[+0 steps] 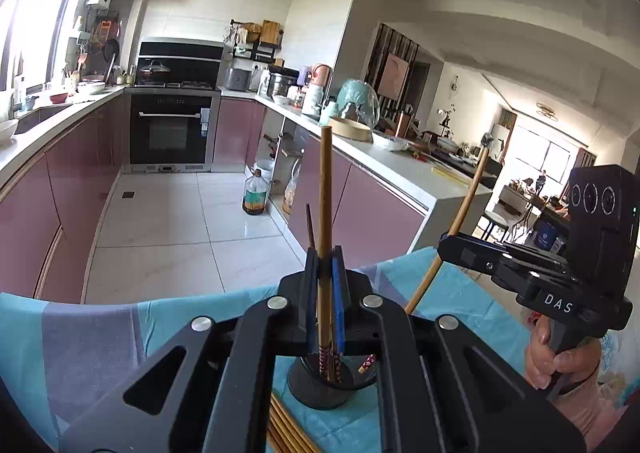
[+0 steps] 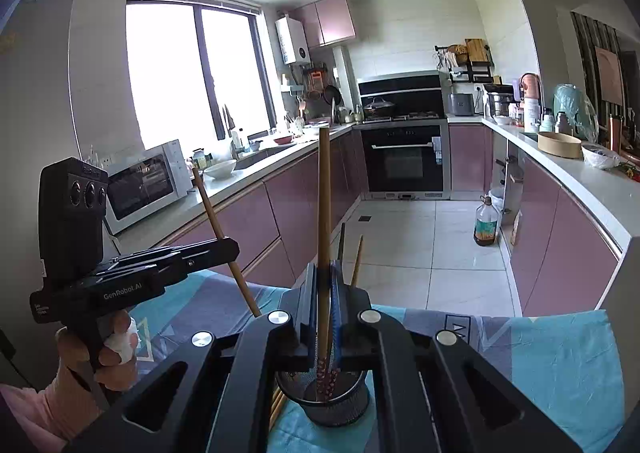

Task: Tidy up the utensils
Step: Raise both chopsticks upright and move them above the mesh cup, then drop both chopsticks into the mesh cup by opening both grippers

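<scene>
- Left gripper (image 1: pixel 325 265): clamped on an upright chopstick (image 1: pixel 326 189), patterned end inside the mesh cup (image 1: pixel 320 389) directly below.
- Right gripper (image 2: pixel 323 277): clamped likewise on a second chopstick (image 2: pixel 324 193).

Each wrist camera sits directly behind its own gripper and looks forward along the two fingers, tilted slightly down over the blue tablecloth (image 1: pixel 100 333) toward the kitchen beyond. The left wrist view faces the oven (image 1: pixel 172 129) and the right-hand counter, with the right gripper (image 1: pixel 444 249) close at its right edge; the right wrist view faces the window and the oven (image 2: pixel 404 157), with the left gripper (image 2: pixel 236 247) close at its left. Both views share the black mesh holder (image 1: pixel 320 385) (image 2: pixel 324 397) immediately below the fingers, the tablecloth, the tiled floor and the oven wall
</scene>
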`<action>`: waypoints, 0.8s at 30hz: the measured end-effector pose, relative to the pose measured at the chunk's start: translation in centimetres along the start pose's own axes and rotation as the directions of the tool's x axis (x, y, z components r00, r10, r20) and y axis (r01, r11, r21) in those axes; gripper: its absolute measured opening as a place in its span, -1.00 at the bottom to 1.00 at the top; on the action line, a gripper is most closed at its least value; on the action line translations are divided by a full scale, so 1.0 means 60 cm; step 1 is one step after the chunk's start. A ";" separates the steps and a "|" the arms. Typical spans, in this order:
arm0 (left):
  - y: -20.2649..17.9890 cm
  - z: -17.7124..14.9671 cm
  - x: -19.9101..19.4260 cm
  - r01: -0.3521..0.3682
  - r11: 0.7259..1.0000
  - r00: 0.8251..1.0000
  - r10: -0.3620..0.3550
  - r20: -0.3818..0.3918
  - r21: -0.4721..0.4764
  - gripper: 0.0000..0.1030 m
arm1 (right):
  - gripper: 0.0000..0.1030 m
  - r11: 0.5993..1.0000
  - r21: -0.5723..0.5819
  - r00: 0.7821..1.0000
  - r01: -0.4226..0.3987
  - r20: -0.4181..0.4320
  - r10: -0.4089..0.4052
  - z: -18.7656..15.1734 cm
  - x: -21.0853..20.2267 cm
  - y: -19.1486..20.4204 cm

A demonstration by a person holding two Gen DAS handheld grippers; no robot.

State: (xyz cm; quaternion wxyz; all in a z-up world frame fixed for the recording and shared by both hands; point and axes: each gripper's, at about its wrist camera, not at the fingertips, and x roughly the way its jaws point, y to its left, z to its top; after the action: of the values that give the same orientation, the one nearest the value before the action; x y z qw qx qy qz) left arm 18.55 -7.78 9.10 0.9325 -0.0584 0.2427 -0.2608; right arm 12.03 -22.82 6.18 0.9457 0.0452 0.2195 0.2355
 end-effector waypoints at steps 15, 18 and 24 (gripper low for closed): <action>0.014 -0.051 0.095 0.019 0.999 0.978 -0.011 -0.207 0.039 -0.86 | -0.90 1.000 0.023 0.968 0.011 -0.251 -0.005 -0.035 0.094 -0.011; 0.015 -0.051 0.106 0.005 0.999 0.977 0.005 -0.213 0.047 -0.86 | -0.90 0.999 0.034 0.966 0.026 -0.257 -0.016 -0.031 0.106 -0.018; 0.026 -0.046 0.128 -0.022 0.999 0.973 0.032 -0.228 0.042 -0.84 | -0.89 0.997 0.058 0.964 0.046 -0.263 -0.029 -0.024 0.125 -0.027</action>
State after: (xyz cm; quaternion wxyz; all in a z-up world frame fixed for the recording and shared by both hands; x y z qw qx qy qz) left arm 23.65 -10.35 3.05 0.9029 -0.0063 0.3438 -0.2579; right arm 18.06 -20.79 1.62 0.9108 0.0395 0.3506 0.2144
